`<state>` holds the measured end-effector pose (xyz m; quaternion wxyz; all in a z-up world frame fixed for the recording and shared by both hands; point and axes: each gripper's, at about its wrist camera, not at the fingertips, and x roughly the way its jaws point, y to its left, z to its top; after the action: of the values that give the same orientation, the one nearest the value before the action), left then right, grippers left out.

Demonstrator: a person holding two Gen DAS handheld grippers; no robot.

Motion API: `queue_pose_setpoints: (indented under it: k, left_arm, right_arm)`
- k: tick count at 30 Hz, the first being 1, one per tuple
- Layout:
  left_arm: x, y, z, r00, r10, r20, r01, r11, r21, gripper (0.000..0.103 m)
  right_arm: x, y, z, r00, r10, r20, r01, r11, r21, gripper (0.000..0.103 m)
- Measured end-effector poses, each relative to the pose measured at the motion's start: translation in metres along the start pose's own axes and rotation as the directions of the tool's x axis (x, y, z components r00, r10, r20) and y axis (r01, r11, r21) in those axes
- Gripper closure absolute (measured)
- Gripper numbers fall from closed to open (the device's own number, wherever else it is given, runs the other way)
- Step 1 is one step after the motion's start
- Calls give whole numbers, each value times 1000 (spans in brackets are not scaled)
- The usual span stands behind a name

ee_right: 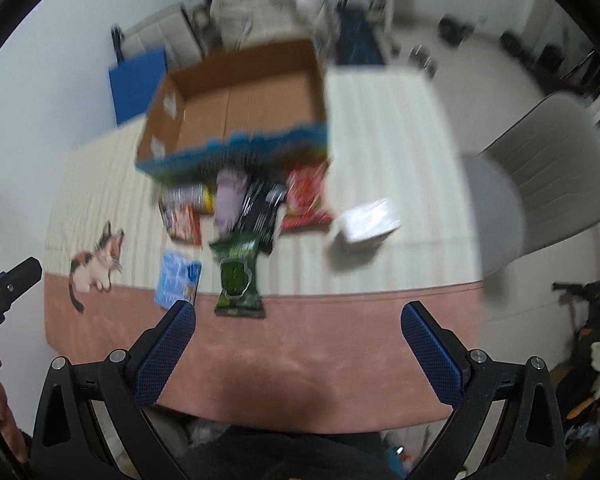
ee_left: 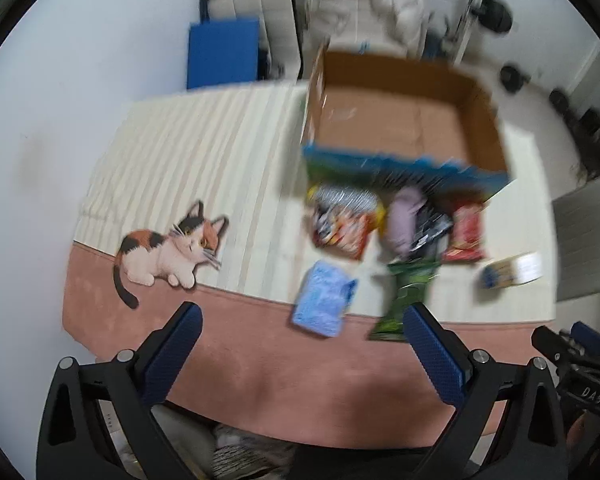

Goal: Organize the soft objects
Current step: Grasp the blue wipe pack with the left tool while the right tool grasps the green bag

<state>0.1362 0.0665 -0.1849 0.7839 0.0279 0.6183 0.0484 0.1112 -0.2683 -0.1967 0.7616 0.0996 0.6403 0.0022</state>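
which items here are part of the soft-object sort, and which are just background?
Job:
open brown cardboard box, nothing visible inside
green crinkly packet
light-blue flat pouch
red snack bag
lilac soft bundle
black packet
orange-and-silver snack bag
white wrapped pack

Background:
calico cat picture on the mat
grey padded chair
blue panel by the wall

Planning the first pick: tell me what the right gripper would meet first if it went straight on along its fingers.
Probably the green packet. The right gripper is open and empty above the pink tablecloth border, with that packet just ahead, slightly left of centre. Blur makes depth uncertain; it might reach bare cloth first.
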Motion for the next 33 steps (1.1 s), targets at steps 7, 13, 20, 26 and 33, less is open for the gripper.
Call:
queue_pose_setpoints:
  k: [7, 13, 20, 26, 33]
  left_arm:
    - [132, -6, -4, 975, -22, -220, 43, 995, 89, 20]
    - [202, -20, -8, 945, -69, -321, 119, 983, 139, 21]
    - [238, -31, -10, 924, -92, -372, 166, 971, 172, 49]
    - [231, -28, -10, 923, -128, -362, 193, 970, 151, 68]
    - [166, -10, -10, 934, -202, -296, 237, 968, 86, 73]
  right_arm:
    - [138, 39, 17, 987, 64, -146, -66, 998, -8, 1]
    - [206, 61, 20, 971, 41, -233, -44, 999, -6, 17]
    - [246, 76, 15, 956, 29, -292, -31, 1000, -1, 34]
    - [254, 94, 6, 952, 7, -305, -16, 999, -28, 64]
    - [204, 110, -6, 964, 74, -254, -80, 997, -14, 66]
